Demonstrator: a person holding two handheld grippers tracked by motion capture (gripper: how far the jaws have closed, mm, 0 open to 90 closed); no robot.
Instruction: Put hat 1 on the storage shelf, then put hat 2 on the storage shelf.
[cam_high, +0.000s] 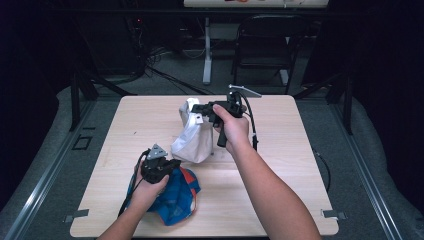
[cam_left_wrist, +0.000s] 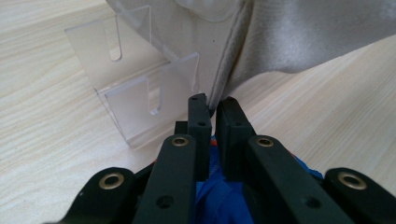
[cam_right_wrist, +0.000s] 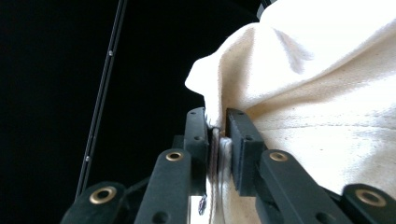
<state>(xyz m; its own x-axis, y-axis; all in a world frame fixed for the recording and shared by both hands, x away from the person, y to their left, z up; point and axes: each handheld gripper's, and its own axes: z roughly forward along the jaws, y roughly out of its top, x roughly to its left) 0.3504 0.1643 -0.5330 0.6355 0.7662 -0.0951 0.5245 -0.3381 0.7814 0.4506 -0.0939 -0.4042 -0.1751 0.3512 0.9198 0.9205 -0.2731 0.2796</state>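
At the table's middle: we found a white cloth bag (cam_high: 192, 140) held up by its top edge, its lower part resting on the table (cam_high: 280, 165).
Right gripper (cam_high: 200, 112): we saw its jaws closed tight on a fold of the white cloth bag (cam_right_wrist: 327, 93), raised above the tabletop.
Left gripper (cam_high: 172, 164): near the front edge, jaws nearly together on a bunch of blue cloth (cam_left_wrist: 219, 196); its tips sat just beside the white bag's lower hem.
Blue cloth (cam_high: 175, 197): it lay crumpled on the table under the left hand (cam_high: 147, 192), with an orange patch showing.
Step in hand: we judged the white bag was being lifted open or off its stand while the blue piece was pinned down.
Next move: we judged a steady upward pull was called for, the grip kept firm on the fold.
In the way: a clear plastic stand (cam_left_wrist: 135, 102) stood touching the bag's hem and could snag it.
Beyond the table: a folding chair (cam_high: 267, 45).
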